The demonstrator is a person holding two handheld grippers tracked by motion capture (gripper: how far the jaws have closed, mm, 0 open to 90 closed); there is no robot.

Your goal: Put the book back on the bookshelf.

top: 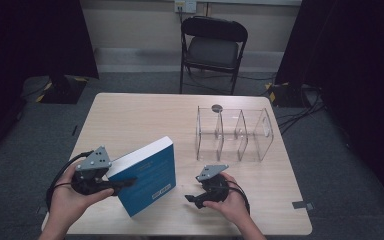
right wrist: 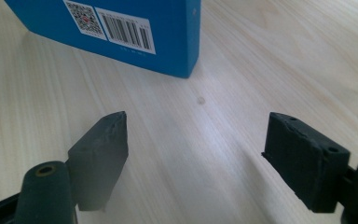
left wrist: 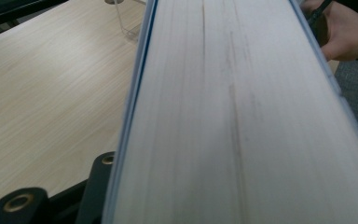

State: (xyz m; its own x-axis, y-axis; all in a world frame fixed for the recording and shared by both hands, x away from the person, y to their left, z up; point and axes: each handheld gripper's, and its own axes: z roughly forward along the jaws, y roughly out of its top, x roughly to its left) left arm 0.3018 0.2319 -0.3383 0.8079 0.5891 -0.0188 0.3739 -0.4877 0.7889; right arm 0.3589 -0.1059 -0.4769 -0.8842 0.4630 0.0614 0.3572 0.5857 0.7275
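So far, my left gripper (top: 114, 184) clamped the tilted blue book (top: 147, 176); my right gripper (top: 192, 198) hung wide, and the clear divider rack (top: 234, 134) was unfilled.

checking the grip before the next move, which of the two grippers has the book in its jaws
The left gripper: its jaws are shut on the blue book, lifting one edge. The right gripper is open over bare table.

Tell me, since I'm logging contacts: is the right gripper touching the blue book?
Apart. In the right gripper view, the right gripper has its jaws wide open, with bare table between them and the blue book.
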